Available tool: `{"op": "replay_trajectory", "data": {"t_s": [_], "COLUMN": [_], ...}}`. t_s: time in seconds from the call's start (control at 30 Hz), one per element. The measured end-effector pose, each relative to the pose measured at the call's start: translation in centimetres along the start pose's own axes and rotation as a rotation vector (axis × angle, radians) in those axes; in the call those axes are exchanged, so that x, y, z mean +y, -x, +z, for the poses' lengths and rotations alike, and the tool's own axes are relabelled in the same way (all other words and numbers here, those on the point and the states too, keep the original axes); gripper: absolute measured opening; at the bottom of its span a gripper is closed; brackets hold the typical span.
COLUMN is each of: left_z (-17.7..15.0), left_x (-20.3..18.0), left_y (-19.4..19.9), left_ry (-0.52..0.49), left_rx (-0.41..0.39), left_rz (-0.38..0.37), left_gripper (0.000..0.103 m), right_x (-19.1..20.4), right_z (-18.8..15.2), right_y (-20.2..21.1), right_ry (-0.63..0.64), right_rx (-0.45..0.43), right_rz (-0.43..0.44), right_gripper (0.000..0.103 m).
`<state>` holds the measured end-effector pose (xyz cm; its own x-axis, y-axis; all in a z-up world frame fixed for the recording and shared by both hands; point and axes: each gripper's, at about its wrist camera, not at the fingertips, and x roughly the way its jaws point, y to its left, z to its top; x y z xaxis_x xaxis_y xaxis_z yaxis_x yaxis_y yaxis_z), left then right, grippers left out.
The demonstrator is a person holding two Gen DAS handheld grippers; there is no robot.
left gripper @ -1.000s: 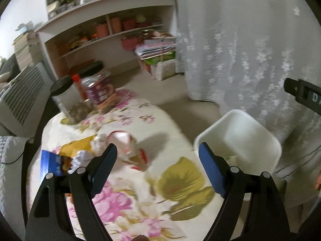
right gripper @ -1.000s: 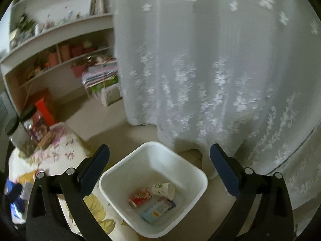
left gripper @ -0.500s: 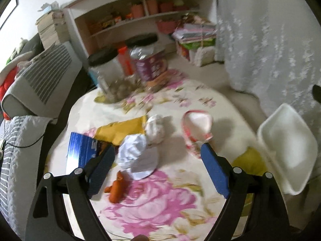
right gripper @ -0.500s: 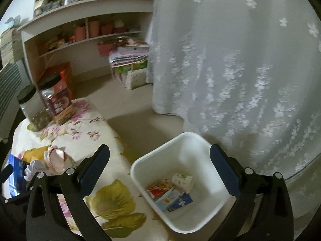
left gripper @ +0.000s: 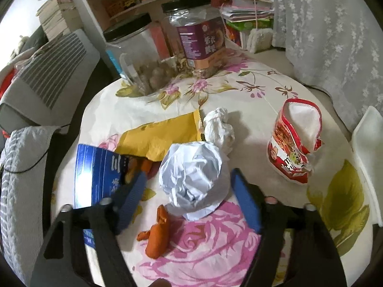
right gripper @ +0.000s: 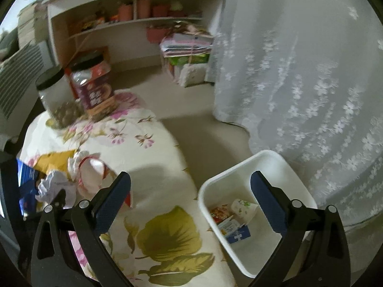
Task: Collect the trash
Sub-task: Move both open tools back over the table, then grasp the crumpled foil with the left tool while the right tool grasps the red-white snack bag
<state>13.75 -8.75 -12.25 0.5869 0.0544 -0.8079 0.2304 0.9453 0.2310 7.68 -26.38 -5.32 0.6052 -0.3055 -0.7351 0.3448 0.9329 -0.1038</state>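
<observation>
- While its jaws close, the left gripper (left gripper: 189, 189) straddles a crumpled white paper ball (left gripper: 194, 177) on the floral tablecloth (left gripper: 215, 246); pads not yet pressing it.
- Nearby: smaller paper wad (left gripper: 219, 126), yellow wrapper (left gripper: 158, 136), blue packet (left gripper: 98, 169), red snack bag (left gripper: 294, 148), orange scrap (left gripper: 158, 234).
- Right wrist view: right gripper (right gripper: 190, 201) jaws wide apart, empty, above the table edge beside the white bin (right gripper: 258, 167), which holds cartons and a paper cup (right gripper: 244, 208).

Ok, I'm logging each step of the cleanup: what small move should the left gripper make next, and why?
Probably finish closing on the crumpled white paper ball. The left gripper already straddles it, its jaws are closing, and a small gap still shows beside the left pad. Once gripped, it can go to the white bin beside the table.
</observation>
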Motion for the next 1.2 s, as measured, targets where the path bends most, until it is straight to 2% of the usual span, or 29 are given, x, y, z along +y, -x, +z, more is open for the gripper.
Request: {"op": "replay_trajectory", "data": {"t_s": [0.03, 0.1, 0.33, 0.47, 0.63, 0.83, 0.87, 0.9, 0.93, 0.97, 1.03, 1.2], "left_z": [0.0, 0.1, 0.0, -0.4, -1.4, -2.2, -2.3, -2.3, -2.3, -2.4, -2.4, -2.2], "left_x": [0.0, 0.5, 3.0, 4.9, 8.0, 9.4, 9.5, 9.5, 9.6, 9.6, 9.7, 10.0], "left_y": [-0.1, -0.3, 2.6, 4.2, 4.4, 4.0, 4.0, 3.9, 3.8, 3.7, 3.7, 4.0], "left_ry": [-0.009, 0.0, 0.036, 0.064, 0.128, 0.166, 0.169, 0.172, 0.176, 0.181, 0.187, 0.202], "left_rx": [0.001, 0.011, -0.044, -0.07, -0.04, -0.014, -0.013, -0.01, -0.008, -0.006, -0.006, -0.022], "left_rz": [-0.003, -0.016, -0.074, -0.085, -0.102, -0.126, -0.129, -0.131, -0.132, -0.132, -0.132, -0.122], "left_gripper": [0.042, 0.02, 0.017, 0.017, 0.017, 0.017, 0.017, 0.017, 0.017, 0.017, 0.017, 0.017], "right_x": [0.6, 1.5, 5.3, 7.8, 10.8, 13.1, 13.2, 13.3, 13.3, 13.4, 13.4, 13.6], "right_z": [-0.1, -0.2, -0.3, -0.3, -0.5, -1.2, -1.3, -1.4, -1.5, -1.6, -1.7, -1.4], "right_y": [-0.3, -0.6, -2.0, -3.2, -4.3, -6.7, -7.2, -7.7, -8.0, -8.5, -8.6, -7.0], "right_ry": [0.017, 0.04, 0.091, 0.111, 0.154, 0.202, 0.197, 0.196, 0.197, 0.195, 0.191, 0.189], "right_rx": [0.007, 0.016, 0.057, 0.07, 0.08, 0.128, 0.139, 0.156, 0.172, 0.194, 0.193, 0.16], "right_rz": [0.015, 0.034, 0.128, 0.148, 0.165, 0.122, 0.113, 0.109, 0.109, 0.107, 0.106, 0.158], "right_gripper": [0.096, 0.096, 0.096, 0.096, 0.096, 0.095, 0.091, 0.078, 0.059, 0.05, 0.044, 0.043]}}
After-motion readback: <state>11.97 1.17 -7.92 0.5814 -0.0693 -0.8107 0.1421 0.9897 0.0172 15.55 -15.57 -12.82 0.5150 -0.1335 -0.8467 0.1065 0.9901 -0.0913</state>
